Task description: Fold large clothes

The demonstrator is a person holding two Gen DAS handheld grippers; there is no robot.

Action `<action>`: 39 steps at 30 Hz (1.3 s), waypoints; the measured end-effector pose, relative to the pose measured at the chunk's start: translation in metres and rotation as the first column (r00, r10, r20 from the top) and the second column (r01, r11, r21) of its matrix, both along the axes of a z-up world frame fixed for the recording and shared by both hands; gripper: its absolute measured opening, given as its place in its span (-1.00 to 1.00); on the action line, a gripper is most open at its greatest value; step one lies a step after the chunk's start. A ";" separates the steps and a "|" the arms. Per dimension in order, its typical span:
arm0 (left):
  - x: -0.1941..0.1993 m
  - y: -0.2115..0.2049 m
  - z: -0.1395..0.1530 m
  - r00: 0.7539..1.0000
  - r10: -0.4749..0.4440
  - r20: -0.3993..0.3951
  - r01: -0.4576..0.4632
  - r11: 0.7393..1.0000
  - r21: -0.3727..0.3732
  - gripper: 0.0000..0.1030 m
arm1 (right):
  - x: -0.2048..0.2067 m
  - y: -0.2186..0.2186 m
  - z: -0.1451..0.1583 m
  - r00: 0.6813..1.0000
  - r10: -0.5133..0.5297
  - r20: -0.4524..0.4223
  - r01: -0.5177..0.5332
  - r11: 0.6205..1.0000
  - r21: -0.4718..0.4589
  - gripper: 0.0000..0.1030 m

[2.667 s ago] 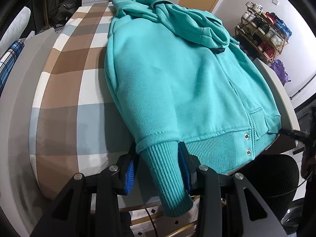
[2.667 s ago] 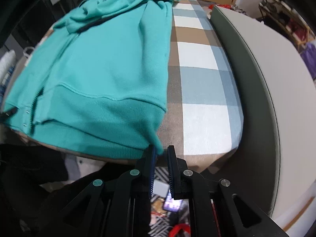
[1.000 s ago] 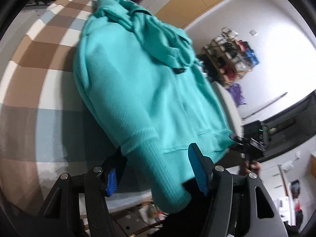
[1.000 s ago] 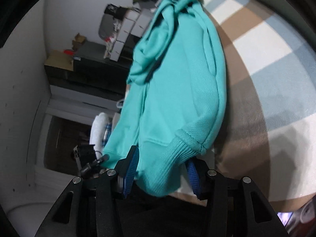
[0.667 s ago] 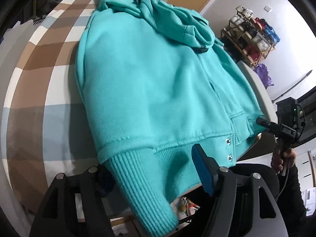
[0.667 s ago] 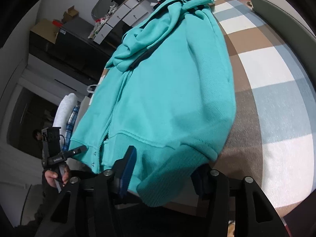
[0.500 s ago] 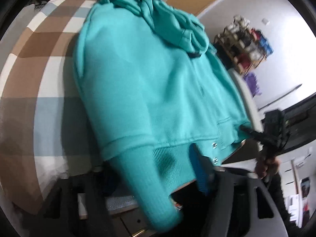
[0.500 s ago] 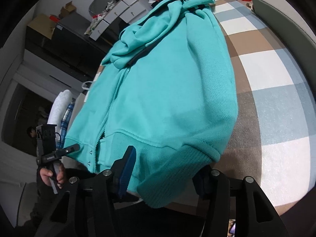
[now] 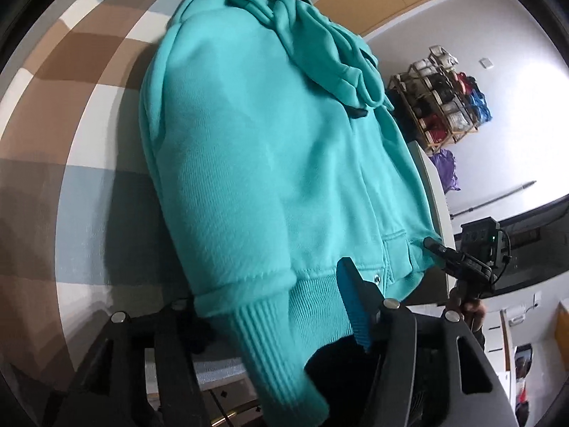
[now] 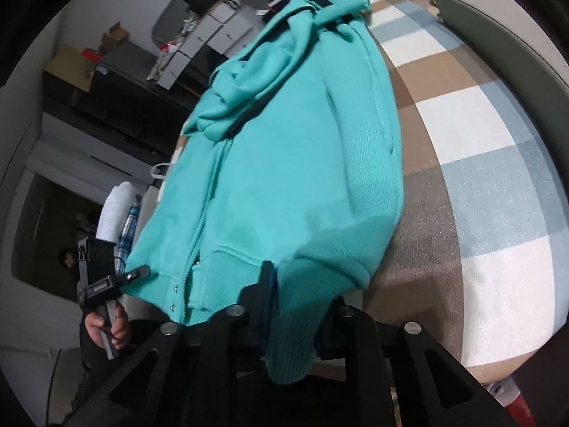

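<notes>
hoodie (image 9: 270, 163): matt teal fleece cloth, soft nap
cuff (image 9: 274, 348): ribbed knit
snaps (image 9: 376, 277): shiny metal
bench (image 10: 490, 185): checked cloth cover, matt, faintly grainy
left claw (image 9: 274, 323): matt black plastic, ridged blue pad, metal bolts
rack (image 9: 444, 106): wood

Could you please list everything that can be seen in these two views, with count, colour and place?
Hoodie: one, teal, lying on the checked cover, cuffs hanging over the near edge.
Checked cover: one, brown, white and pale blue, under the hoodie.
Shoe rack: one, wooden, by the white wall.
Purple bag: one, below the rack.
Drawer units: grey, at the far end; count unclear.
Left tongs: black with blue pads, jaws opening, a ribbed cuff between them.
Right tongs: black with blue pads, jaws closing around the other cuff.
Hand: one, holding the left tongs' handle.
</notes>
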State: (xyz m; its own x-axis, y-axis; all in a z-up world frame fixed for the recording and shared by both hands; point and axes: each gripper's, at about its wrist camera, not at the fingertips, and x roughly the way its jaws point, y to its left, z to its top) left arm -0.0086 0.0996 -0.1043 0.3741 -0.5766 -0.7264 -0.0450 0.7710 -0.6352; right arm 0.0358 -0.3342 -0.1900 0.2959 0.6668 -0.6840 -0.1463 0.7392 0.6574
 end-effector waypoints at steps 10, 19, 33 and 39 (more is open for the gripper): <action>-0.017 -0.002 0.000 1.000 0.022 0.005 -0.022 0.993 0.113 -0.86 | -0.008 0.005 0.013 0.996 -0.029 0.080 0.038 0.993 -0.109 -0.80; -0.066 -0.009 0.009 1.000 0.010 -0.003 -0.010 0.992 0.125 -0.89 | -0.062 -0.010 0.033 0.986 -0.041 0.162 0.053 0.996 -0.070 -0.85; -0.001 -0.017 0.104 0.982 -0.142 0.127 0.132 0.988 0.085 -0.89 | -0.048 -0.019 0.118 0.986 -0.080 0.148 0.062 0.990 0.124 -0.85; 0.119 0.013 0.129 0.995 -0.068 0.071 0.067 0.998 0.021 -0.89 | 0.068 -0.002 0.167 0.988 -0.097 0.117 0.088 0.993 0.080 -0.85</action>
State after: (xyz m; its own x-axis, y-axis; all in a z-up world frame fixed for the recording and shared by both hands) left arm 0.1100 0.1130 0.0247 0.3863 -0.5887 -0.7100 0.0525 0.7826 -0.6203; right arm 0.1040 -0.3366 -0.0225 0.4354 0.6806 -0.5893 -0.1612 0.7029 0.6928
